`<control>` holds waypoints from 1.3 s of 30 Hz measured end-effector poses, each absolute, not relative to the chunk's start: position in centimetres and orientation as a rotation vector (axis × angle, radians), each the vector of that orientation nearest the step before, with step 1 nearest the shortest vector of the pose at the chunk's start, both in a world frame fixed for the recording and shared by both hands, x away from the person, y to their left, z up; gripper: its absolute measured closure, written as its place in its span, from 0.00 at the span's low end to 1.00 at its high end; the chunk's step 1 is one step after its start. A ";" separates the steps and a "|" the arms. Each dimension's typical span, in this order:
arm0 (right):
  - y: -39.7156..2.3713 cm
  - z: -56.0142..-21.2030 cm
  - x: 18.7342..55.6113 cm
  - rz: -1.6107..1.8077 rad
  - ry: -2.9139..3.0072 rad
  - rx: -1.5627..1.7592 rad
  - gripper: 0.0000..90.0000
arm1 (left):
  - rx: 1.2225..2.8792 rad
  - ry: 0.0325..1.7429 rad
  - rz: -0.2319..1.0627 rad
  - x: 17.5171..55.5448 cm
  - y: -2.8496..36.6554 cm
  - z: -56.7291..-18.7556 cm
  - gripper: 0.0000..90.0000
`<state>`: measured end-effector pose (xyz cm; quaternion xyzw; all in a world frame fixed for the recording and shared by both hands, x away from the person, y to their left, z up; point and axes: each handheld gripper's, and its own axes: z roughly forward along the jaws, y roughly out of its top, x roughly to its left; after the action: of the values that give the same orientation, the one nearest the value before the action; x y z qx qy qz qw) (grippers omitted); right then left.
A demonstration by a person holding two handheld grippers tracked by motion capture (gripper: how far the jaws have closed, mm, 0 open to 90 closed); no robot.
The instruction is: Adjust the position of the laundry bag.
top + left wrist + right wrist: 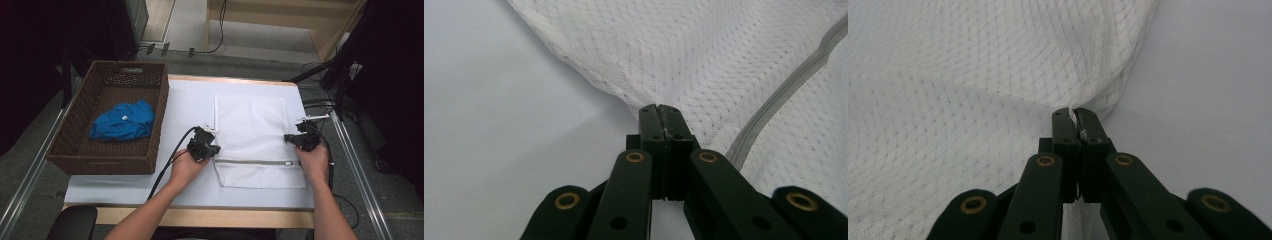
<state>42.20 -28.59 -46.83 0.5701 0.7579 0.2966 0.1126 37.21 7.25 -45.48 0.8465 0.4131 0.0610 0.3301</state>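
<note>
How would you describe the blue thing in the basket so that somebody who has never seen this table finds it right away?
Start at the white table and go to its left edge, where a dark brown wicker basket sits. Inside lies a crumpled blue garment with a small white tag. It is the only brightly coloured thing here; the white mesh laundry bag beside the basket is flat and pale.

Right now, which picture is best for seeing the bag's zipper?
The high view: the grey zipper runs across the whole white mesh laundry bag, with its pull near the right end. The left gripper view catches a short slanting stretch beside the left tool. The right gripper view has mesh, no zipper.
</note>
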 end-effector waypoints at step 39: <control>-22.6 -46.4 43.4 0.981 2.345 1.545 1.00 | 2.134 1.324 0.252 36.9 12.9 -44.5 1.00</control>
<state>43.39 -22.59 -46.42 0.5177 0.7855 0.3287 0.0834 36.95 12.90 -44.54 0.8056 0.4996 0.0952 0.3039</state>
